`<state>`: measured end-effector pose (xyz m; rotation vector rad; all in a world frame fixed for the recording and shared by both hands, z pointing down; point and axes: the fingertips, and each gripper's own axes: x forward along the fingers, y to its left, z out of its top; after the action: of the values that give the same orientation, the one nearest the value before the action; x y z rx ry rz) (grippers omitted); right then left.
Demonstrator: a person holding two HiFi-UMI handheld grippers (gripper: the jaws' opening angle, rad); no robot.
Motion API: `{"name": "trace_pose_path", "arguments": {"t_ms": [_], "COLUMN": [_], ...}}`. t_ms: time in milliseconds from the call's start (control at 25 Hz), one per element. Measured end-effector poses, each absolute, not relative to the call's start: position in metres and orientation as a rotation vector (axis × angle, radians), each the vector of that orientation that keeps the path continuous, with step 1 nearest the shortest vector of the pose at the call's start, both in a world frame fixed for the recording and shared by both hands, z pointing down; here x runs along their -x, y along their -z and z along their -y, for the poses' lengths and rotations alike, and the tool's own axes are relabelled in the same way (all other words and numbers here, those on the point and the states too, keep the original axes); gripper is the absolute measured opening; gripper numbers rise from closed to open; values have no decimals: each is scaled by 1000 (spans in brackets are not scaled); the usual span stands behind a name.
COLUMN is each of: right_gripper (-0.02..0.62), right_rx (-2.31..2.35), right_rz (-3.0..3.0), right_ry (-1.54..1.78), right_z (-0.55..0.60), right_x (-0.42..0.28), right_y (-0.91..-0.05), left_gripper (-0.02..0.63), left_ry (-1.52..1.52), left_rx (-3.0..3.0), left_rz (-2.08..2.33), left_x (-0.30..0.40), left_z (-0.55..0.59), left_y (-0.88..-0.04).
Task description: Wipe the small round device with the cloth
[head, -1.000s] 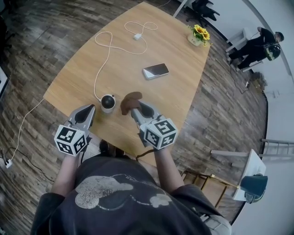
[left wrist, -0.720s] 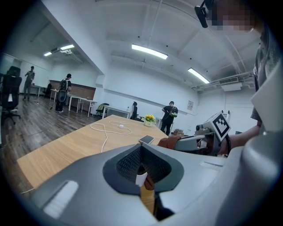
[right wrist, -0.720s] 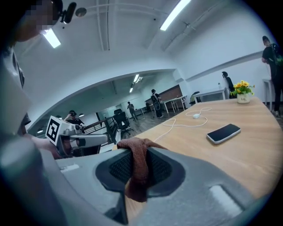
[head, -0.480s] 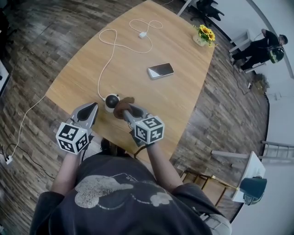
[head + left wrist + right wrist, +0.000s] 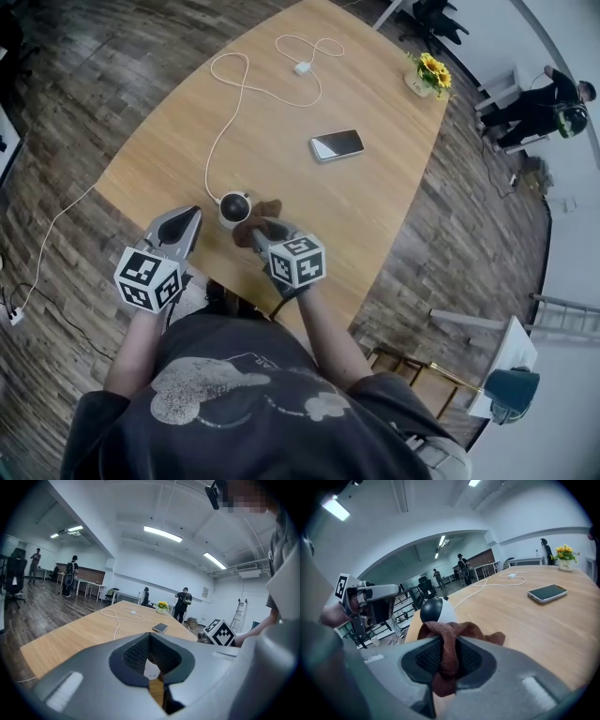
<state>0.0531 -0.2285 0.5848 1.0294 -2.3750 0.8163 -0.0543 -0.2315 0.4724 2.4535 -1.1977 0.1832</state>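
Right gripper [image 5: 255, 229] pinches the brown cloth [image 5: 454, 637] against the small round device [image 5: 234, 207], near the table's [image 5: 375, 216] front edge. Left gripper [image 5: 188, 218], jaws pressed together, empty, sits just beside. Risk: unbraced device may slide or topple under wiping pressure

The wooden table [image 5: 375, 206] carries a white cable [image 5: 246, 86], phone [image 5: 337, 144], flowers [image 5: 431, 70] and round device [image 5: 234, 206].
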Motion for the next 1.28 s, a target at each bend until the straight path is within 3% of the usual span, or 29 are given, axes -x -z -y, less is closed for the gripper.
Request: {"name": "trace_pose_path", "arguments": {"t_ms": [560, 1000, 1280], "right_gripper": [55, 55, 55], "right_rx": [-1062, -1297, -1267], "right_rz": [2374, 2577, 2707], "right_ry": [-743, -609, -498], "right_z": [227, 258, 278], "right_x": [-64, -111, -95], "right_y": [-575, -480, -423], "left_gripper": [17, 17, 17], "left_ry": [-188, -187, -179], "left_rx": [-2450, -2476, -2481], "left_rz": [1198, 1187, 1189], "left_x": [53, 45, 46], "left_z": [236, 236, 238], "left_y": [-476, -469, -464]}}
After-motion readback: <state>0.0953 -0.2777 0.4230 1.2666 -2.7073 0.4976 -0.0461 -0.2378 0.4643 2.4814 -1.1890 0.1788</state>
